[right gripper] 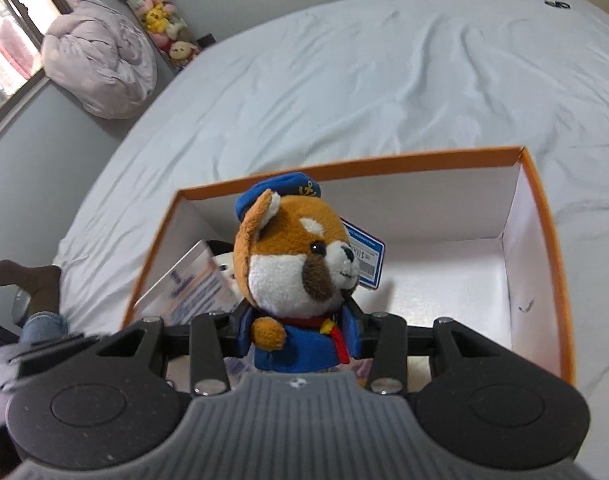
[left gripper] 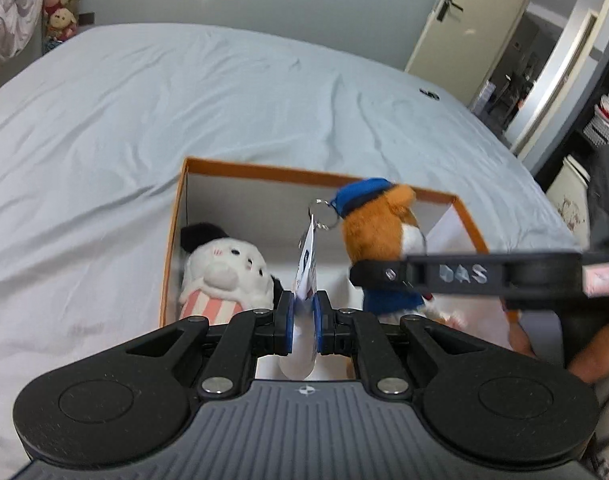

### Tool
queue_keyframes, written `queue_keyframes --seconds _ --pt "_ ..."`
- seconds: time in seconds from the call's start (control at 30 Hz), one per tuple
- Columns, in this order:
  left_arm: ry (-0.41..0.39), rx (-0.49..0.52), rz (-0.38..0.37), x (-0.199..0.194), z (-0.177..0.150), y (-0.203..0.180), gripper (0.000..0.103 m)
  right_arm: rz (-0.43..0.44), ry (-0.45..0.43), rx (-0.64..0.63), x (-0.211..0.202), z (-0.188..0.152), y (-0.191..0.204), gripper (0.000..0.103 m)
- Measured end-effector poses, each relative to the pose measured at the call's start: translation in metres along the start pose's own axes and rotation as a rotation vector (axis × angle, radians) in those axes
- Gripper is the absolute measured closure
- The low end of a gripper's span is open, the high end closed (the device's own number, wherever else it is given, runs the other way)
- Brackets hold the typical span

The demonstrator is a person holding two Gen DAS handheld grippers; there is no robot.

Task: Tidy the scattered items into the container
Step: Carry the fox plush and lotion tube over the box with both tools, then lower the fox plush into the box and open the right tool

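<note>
Here, dog plush (right gripper: 300, 264) between right fingers (right gripper: 354, 330).

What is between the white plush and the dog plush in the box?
The dog plush's paper tag, pinched in the left gripper, hangs between it and the white plush, in the left wrist view.

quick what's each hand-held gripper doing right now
Left hand-held gripper: closed on the white paper hang tag.
Right hand-held gripper: closed on the brown plush dog in blue sailor outfit.
</note>
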State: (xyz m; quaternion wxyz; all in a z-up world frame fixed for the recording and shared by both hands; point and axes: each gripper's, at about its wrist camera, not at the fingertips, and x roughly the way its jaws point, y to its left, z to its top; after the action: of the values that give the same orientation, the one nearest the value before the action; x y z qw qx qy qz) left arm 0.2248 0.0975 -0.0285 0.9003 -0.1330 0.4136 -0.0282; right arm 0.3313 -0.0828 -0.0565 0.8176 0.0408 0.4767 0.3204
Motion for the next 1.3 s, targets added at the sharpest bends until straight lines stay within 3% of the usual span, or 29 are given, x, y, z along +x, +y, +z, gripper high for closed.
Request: queue_keyframes --seconds 0.33,0.5,0.57,0.8,1.0,1.3 --pt "0.054 0.076 0.037 0.018 -0.008 0.006 0.091 -0.004 0.080 0.026 0.043 0.003 -0.006 0.055" --pt "0.065 0.086 0.034 0.021 -0.008 0.010 0.089 0.009 0.112 0.047 0.053 0.006 -0.009 0.048" --pt "0.077 0.103 0.034 0.019 -0.008 0.010 0.084 0.006 0.108 0.027 0.053 0.008 -0.006 0.048" --pt "0.081 0.171 0.054 0.002 -0.008 0.008 0.056 -0.036 0.138 -0.160 0.027 0.008 -0.003 0.045" --pt "0.061 0.185 0.040 -0.012 -0.004 0.006 0.052 -0.115 0.200 -0.240 -0.005 0.004 -0.017 0.036" --pt "0.069 0.077 0.032 -0.018 0.008 0.018 0.050 -0.165 0.363 -0.156 -0.015 -0.010 -0.023 0.033"
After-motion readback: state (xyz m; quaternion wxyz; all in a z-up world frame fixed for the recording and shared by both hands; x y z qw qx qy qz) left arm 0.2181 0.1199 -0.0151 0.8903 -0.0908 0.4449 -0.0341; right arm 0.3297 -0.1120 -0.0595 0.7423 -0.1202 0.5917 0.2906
